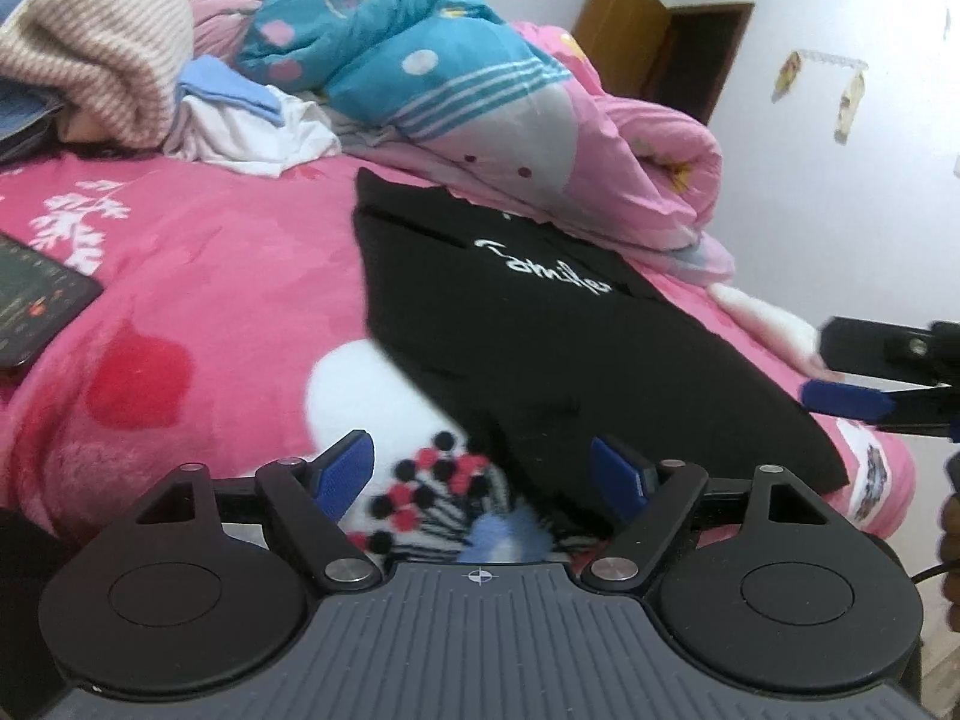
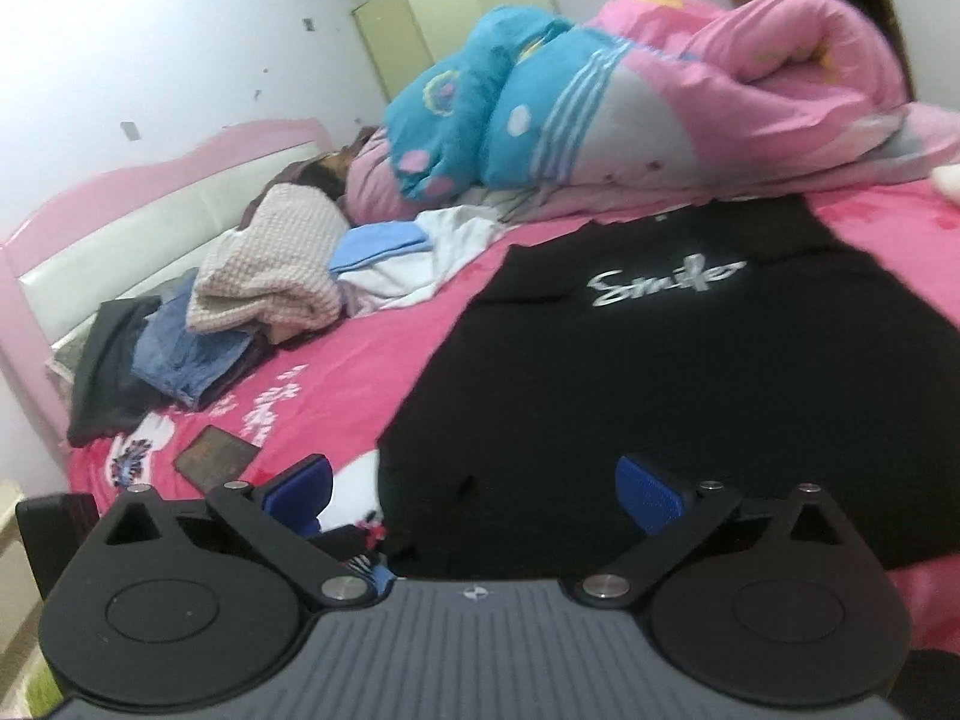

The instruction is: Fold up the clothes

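Note:
A black T-shirt with white script lettering lies flat on the pink bedspread. It also shows in the right wrist view. My left gripper is open and empty, just above the shirt's near left hem corner. My right gripper is open and empty, low over the shirt's near hem. The right gripper's blue pad shows at the right edge of the left wrist view, beside the shirt's right edge.
A heap of clothes lies near the pink headboard. A rolled pink and blue quilt lies just behind the shirt. A phone lies on the bedspread to the left, also in the right wrist view.

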`<state>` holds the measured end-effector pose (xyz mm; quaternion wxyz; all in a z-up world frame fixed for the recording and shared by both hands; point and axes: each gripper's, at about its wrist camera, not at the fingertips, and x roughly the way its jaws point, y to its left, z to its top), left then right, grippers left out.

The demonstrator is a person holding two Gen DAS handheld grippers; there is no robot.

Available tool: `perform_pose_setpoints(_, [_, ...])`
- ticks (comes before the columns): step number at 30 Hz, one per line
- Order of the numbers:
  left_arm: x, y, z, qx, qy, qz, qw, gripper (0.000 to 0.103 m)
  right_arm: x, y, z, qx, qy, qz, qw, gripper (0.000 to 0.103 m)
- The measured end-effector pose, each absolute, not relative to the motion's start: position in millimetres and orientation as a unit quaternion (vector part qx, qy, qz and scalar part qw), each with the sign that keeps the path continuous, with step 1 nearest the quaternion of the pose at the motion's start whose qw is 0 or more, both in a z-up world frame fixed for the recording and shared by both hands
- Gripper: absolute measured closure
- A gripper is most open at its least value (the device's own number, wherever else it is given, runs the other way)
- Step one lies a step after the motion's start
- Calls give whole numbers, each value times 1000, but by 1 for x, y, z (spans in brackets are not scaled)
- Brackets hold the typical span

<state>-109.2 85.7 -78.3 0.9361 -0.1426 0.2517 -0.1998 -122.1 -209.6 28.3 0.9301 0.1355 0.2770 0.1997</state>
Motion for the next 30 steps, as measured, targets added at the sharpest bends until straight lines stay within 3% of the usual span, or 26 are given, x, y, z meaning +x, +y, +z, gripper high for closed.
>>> perform_pose_setpoints(5, [-112,96,-84,-144,248,-210,935,30,-88,-190,10,149,309,221,913,5])
perform_pose_setpoints(14, [-114,84,-93,-112,256,-241,929,45,-47,-177,-24,160,354,223,894,39])
perform_pose_setpoints(17, [-115,81,-94,-105,258,-249,928,48,-43,-177,-30,164,360,227,890,63])
perform_pose_setpoints(18, [-116,81,-94,-101,257,-251,928,48,-43,-177,-31,170,363,236,885,81])
perform_pose_setpoints(19, [-118,80,-94,-95,257,-253,928,48,-43,-176,-31,180,366,249,878,92])
perform_pose_setpoints(22, [-122,77,-96,-78,258,-261,927,48,-48,-170,-30,196,367,289,862,97])
perform_pose_setpoints(30, [-125,76,-100,-61,273,-266,922,48,-66,-140,-17,187,368,419,809,95])
